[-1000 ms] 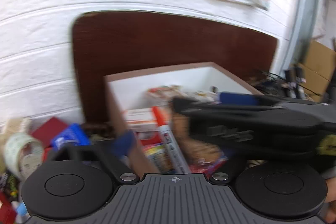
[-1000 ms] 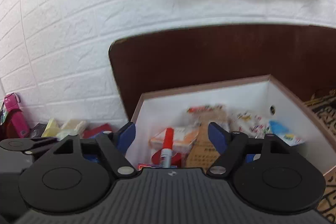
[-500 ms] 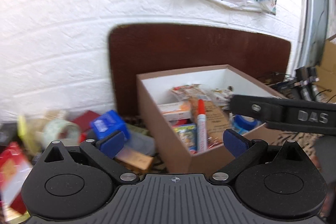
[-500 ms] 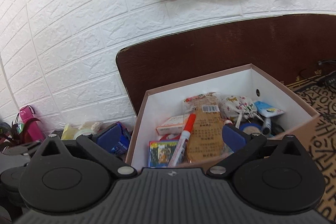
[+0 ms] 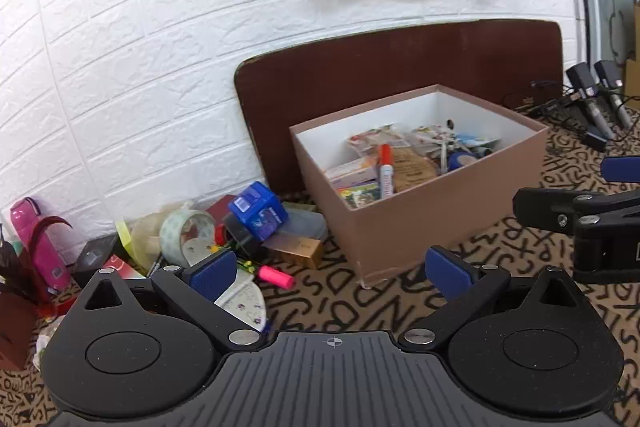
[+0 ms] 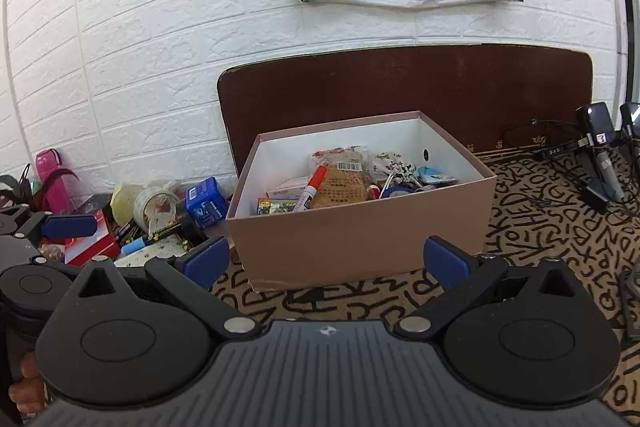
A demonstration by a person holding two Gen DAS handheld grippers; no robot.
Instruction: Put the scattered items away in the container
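Both claws stand wide apart and empty: the left gripper (image 5: 332,267) and the right gripper (image 6: 326,259) each show blue pads spread with nothing between them. The container (image 6: 460,195), a pink box with a white interior, sits at centre frame on the patterned mat (image 6: 552,227) and already holds a red-capped marker (image 6: 312,187) and packets. The scattered items (image 5: 224,227) remain piled at lower left of the left wrist view, against the wall: a tape roll (image 5: 182,231), a blue box (image 5: 258,211), a pink highlighter (image 5: 276,277). Risk: the pile is dense, so closing on one item may drag or topple neighbours. The tape roll could slip from flat pads. The items beneath it are probably overlapping, but the view is too cluttered to confirm. The two grippers work close together and could collide.
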